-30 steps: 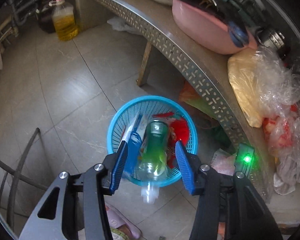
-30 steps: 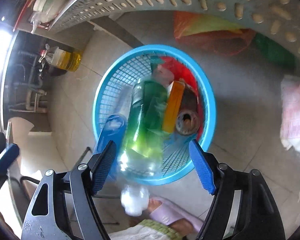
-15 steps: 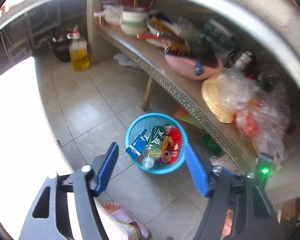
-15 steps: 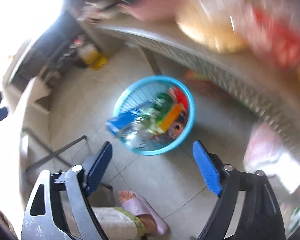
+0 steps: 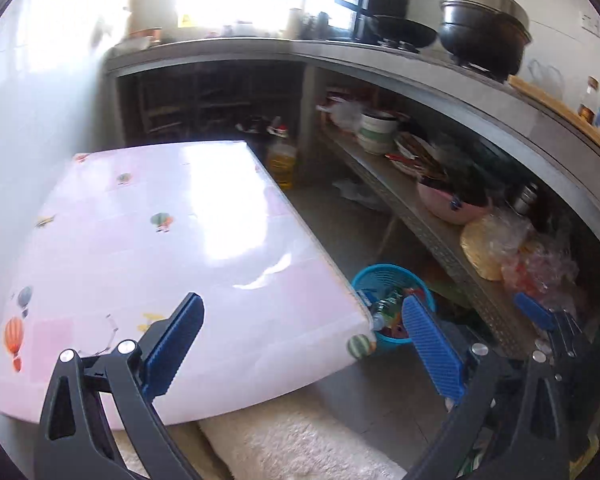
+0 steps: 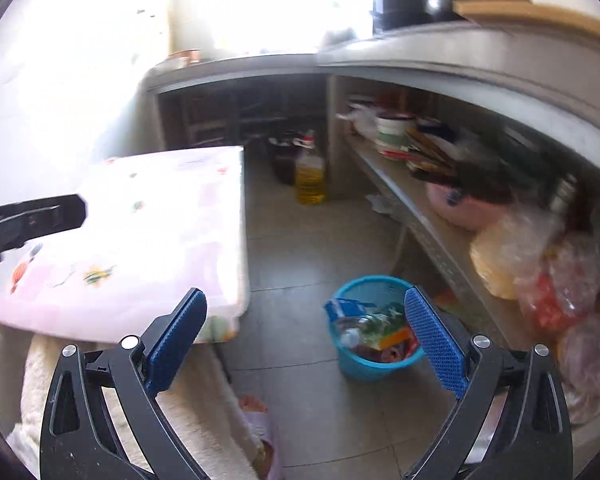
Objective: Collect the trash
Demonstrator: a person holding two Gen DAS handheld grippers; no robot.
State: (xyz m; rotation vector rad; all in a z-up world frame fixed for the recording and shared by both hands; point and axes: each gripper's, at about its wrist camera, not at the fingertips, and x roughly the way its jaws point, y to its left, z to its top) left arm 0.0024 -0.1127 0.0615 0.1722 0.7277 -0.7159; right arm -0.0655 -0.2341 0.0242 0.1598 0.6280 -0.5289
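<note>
Both grippers — left gripper (image 5: 302, 342) and right gripper (image 6: 306, 342) — have just been opening and now stand spread wide with nothing between them. Both have pulled up and away from the blue basket (image 6: 370, 364), where the bottle (image 6: 354, 330) and other trash now lie, so that drop looks done. Beside the basket, the table (image 5: 172, 248) appears cleared — only the left view shows its whole top.

We count one blue basket (image 6: 374, 364), one table (image 5: 148, 240) and one oil bottle (image 6: 310, 178). We see one pink bowl (image 5: 452, 210) and two dark pots (image 5: 484, 32).
</note>
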